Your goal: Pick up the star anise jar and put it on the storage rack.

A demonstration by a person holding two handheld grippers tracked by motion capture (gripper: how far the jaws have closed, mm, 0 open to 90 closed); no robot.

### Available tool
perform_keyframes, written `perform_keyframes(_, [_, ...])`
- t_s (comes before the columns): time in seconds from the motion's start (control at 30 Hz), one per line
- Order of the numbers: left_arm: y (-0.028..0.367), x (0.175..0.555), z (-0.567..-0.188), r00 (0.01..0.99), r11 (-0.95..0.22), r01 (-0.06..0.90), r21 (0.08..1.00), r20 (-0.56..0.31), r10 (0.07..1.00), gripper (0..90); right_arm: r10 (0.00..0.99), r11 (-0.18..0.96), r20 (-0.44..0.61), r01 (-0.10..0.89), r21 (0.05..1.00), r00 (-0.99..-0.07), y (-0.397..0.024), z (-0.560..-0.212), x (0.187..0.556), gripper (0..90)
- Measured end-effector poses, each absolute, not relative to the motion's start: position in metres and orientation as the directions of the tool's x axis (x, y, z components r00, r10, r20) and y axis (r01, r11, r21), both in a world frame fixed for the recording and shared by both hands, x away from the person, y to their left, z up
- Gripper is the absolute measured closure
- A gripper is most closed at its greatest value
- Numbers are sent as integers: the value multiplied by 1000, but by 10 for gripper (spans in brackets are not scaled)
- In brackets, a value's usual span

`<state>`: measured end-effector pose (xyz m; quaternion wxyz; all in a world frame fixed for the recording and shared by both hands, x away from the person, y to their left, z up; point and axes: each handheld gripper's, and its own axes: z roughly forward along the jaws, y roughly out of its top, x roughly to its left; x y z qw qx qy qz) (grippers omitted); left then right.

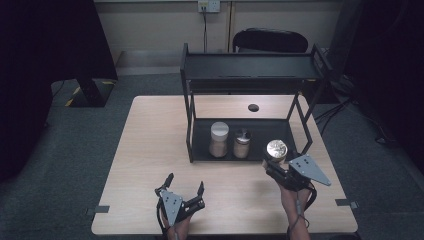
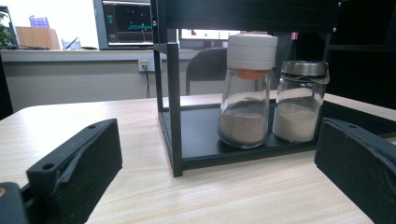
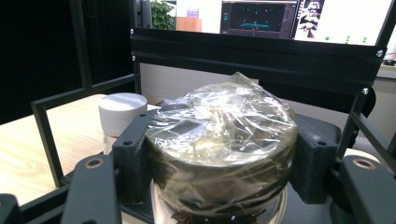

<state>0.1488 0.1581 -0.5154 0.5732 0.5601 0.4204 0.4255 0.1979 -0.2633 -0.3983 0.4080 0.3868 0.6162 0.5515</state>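
Black jaws on your left gripper (image 1: 186, 189) are spread wide with nothing between them; it sits low on the table (image 1: 150, 150), well short of the rack (image 1: 192, 125). Moving right: white-capped jar (image 1: 219, 139) and steel-capped jar (image 1: 242, 144) stand upright, just beside each other, on the rack's bottom shelf. Further right, your right gripper (image 1: 275, 162) is pinching the foil-lidded jar (image 1: 276, 150) just under its lid (image 3: 222, 135), at the shelf's front right edge. Jar's long axis is vertical, lid up. The free slot lies ahead of the jaws, right of the steel-capped jar. Likely next: push straight forward, keep it upright, mind the rack's right post.
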Motion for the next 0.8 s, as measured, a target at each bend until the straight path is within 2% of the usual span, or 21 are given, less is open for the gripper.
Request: perform_keyframes(0.8, [158,149,-515,285,10,-16,1000,-5,959,3,926,97,-77,37,995,-370,-269,-396,227,348])
